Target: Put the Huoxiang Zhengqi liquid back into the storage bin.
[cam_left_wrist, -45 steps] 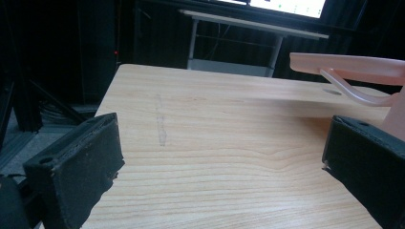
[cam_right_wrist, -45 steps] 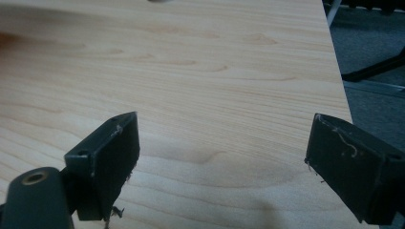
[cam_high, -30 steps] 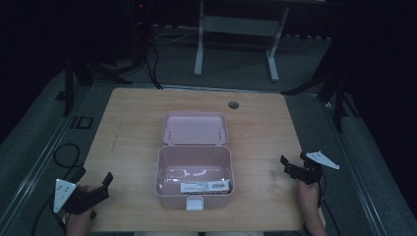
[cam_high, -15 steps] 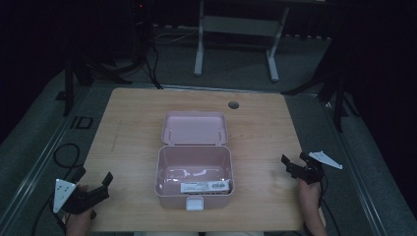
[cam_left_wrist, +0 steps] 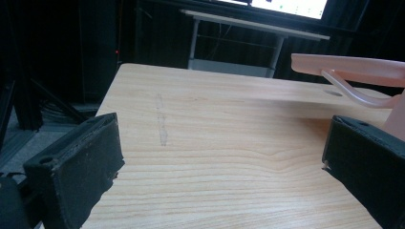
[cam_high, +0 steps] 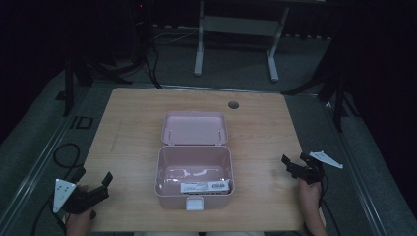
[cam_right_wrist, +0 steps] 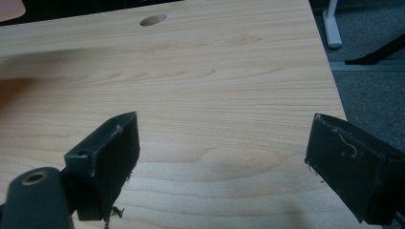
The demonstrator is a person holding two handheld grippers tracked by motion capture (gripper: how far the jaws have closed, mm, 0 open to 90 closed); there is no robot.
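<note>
Pink plastic is what draws our eye: a box [cam_high: 194,179] sits near the middle of the wooden table [cam_high: 133,128], a little toward our edge, with its lid [cam_high: 195,128] thrown back flat at twelve o'clock from the open tub. Inside the tub, along the near wall, lies a white label strip [cam_high: 205,186] with dark print (too small for us to read), and a pale latch [cam_high: 194,204] sticks out at six o'clock from the front wall.

Our left gripper [cam_high: 93,185] rests at about eight o'clock from the box, at the table's near left corner, well apart from it, its jaws spread wide with nothing between them. From the left gripper view we see bare wood grain between the two black pads, and the lid [cam_left_wrist: 351,67] juts in at two o'clock as a thin pink shelf.

Our right gripper [cam_high: 295,163] lies at three o'clock from the box, close to the table's right edge, also well apart from it. Its jaws stand wide open and empty too. A round cable hole [cam_high: 233,104] sits in the tabletop at one o'clock from the box; the right gripper view catches it [cam_right_wrist: 153,19] at eleven o'clock.
</note>
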